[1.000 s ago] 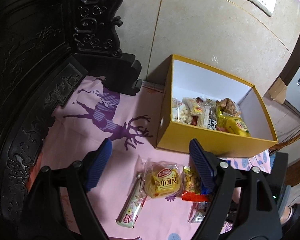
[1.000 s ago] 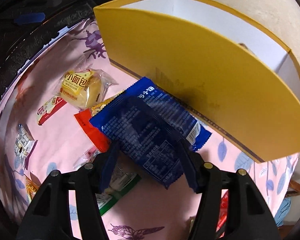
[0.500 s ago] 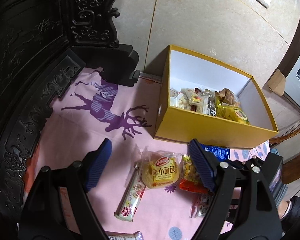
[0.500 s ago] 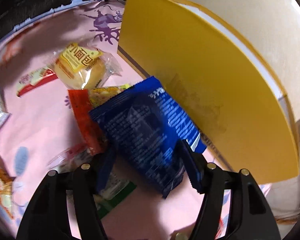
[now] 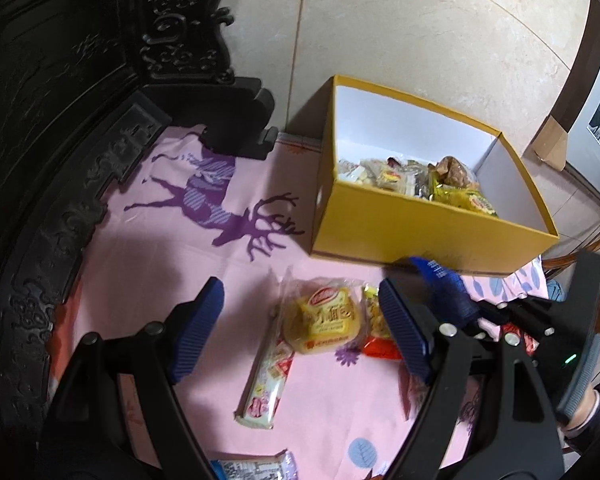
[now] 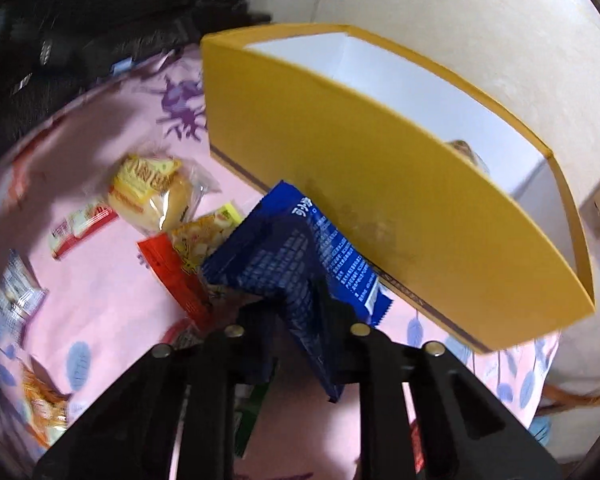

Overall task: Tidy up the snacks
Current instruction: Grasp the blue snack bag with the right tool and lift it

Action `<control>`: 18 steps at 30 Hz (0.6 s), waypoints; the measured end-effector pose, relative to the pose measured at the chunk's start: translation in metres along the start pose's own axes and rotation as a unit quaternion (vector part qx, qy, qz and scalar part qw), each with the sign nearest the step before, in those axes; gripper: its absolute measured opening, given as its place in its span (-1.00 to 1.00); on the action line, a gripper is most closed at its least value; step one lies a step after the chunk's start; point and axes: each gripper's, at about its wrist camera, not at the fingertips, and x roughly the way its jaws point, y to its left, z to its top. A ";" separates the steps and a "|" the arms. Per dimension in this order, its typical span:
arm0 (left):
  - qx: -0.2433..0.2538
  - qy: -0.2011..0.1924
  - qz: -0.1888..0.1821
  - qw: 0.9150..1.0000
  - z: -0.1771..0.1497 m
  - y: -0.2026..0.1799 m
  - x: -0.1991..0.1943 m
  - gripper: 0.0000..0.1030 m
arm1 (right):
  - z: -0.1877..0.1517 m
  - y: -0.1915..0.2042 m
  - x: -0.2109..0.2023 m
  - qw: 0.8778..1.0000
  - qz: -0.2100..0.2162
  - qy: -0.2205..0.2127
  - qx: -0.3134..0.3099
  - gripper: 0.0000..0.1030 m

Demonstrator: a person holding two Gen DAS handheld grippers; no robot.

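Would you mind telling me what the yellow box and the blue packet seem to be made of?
The yellow box looks like matte cardboard: thin stiff walls, sharp folded corners, white inside. The blue packet, clamped in the right gripper, looks like glossy plastic or foil film: it creases and has a serrated edge.

Pink deer-print cloth [image 5: 148, 248], yellow box [image 5: 420, 236] at its back, bread bun packet [image 5: 324, 320], wafer bar [image 5: 266, 384], red-orange packet [image 6: 180, 268]
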 end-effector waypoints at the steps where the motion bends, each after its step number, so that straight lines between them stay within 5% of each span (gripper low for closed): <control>1: -0.002 0.004 0.004 1.000 -0.003 0.004 0.000 0.58 | -0.001 -0.001 -0.005 1.000 -0.002 -0.003 0.006 -0.72; 7: 0.001 0.016 0.012 1.000 -0.028 0.019 -0.009 0.58 | -0.013 -0.010 -0.051 0.998 -0.005 -0.028 0.057 -0.78; 15: 0.050 0.076 0.005 0.996 -0.106 0.012 -0.019 0.58 | -0.050 0.011 -0.086 0.994 0.016 -0.011 0.109 -0.78; 18: 0.048 0.066 0.008 0.997 -0.101 0.012 -0.009 0.58 | -0.059 0.018 -0.092 0.992 0.022 -0.006 0.126 -0.78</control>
